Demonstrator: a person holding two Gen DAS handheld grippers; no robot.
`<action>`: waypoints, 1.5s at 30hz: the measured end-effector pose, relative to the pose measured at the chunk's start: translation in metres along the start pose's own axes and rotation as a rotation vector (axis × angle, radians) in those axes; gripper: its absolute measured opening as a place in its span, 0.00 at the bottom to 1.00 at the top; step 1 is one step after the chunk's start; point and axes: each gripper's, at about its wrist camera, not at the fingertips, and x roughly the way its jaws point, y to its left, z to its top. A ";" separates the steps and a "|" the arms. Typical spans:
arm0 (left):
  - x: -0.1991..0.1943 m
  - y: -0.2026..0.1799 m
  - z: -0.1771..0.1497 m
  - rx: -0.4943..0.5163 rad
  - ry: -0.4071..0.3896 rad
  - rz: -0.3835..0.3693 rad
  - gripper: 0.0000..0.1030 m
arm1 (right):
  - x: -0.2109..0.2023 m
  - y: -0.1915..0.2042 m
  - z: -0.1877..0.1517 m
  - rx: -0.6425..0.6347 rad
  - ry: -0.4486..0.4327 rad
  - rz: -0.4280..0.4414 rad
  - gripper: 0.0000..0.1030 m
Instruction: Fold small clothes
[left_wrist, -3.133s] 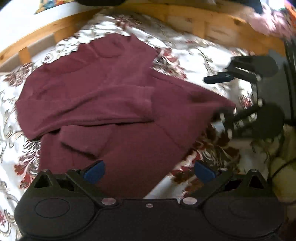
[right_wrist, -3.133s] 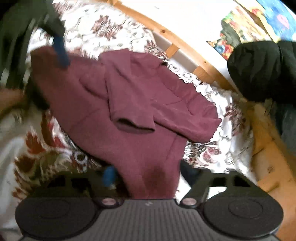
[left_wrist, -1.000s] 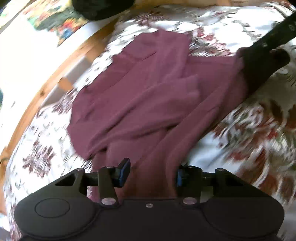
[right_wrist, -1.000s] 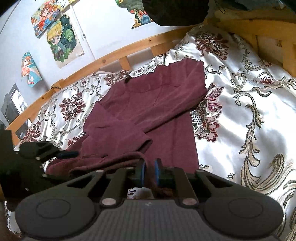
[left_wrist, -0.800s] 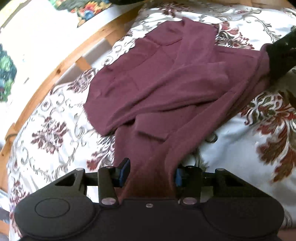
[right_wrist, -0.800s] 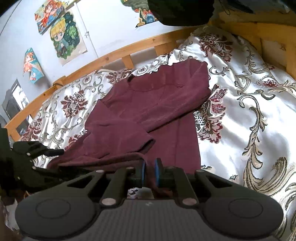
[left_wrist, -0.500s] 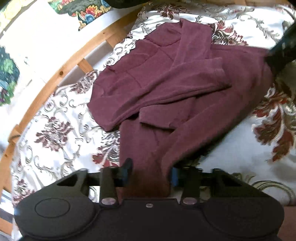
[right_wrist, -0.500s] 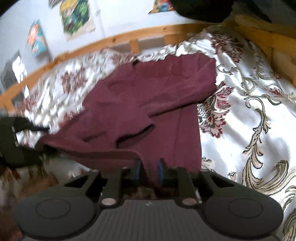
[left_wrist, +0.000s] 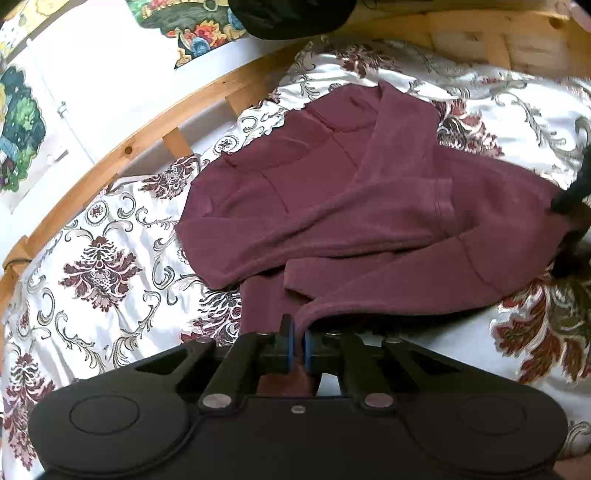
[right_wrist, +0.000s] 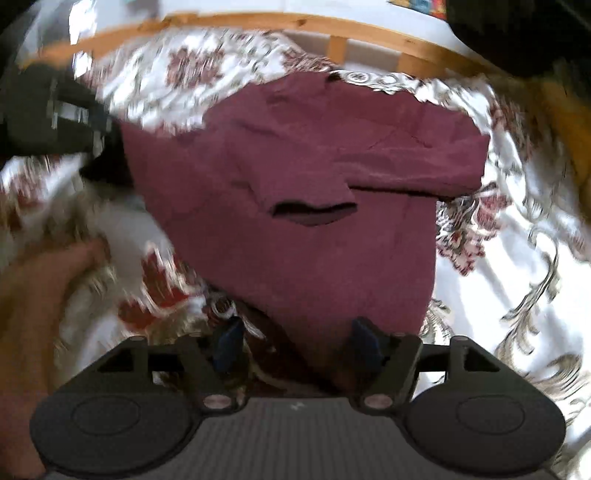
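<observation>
Our left gripper (left_wrist: 298, 349) has its jaws pinched on the hem edge of the maroon knit long-sleeved sweater (left_wrist: 354, 206), which lies half-folded on the floral satin bedspread (left_wrist: 92, 258). Our right gripper (right_wrist: 295, 341) has just spread its jaws, the hem lying loose between them. With one corner held, the hem may sag and skew the fold, or the folded-in sleeves could shift.

A maroon sweater (left_wrist: 369, 206) lies on the floral-covered bed (left_wrist: 110, 266).

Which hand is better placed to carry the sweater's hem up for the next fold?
Left. The left tongs are shut on the maroon sweater hem, while the right tongs have just been opening, pads off the cloth between them.
</observation>
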 end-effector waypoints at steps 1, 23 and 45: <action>-0.002 0.000 -0.001 -0.001 -0.005 -0.001 0.04 | 0.001 0.007 0.000 -0.051 0.006 -0.044 0.48; -0.118 0.059 -0.012 -0.031 -0.128 -0.330 0.03 | -0.166 0.020 0.000 0.068 -0.186 -0.038 0.05; 0.065 0.113 0.173 -0.062 0.020 -0.157 0.04 | -0.020 -0.109 0.112 0.216 -0.422 -0.282 0.06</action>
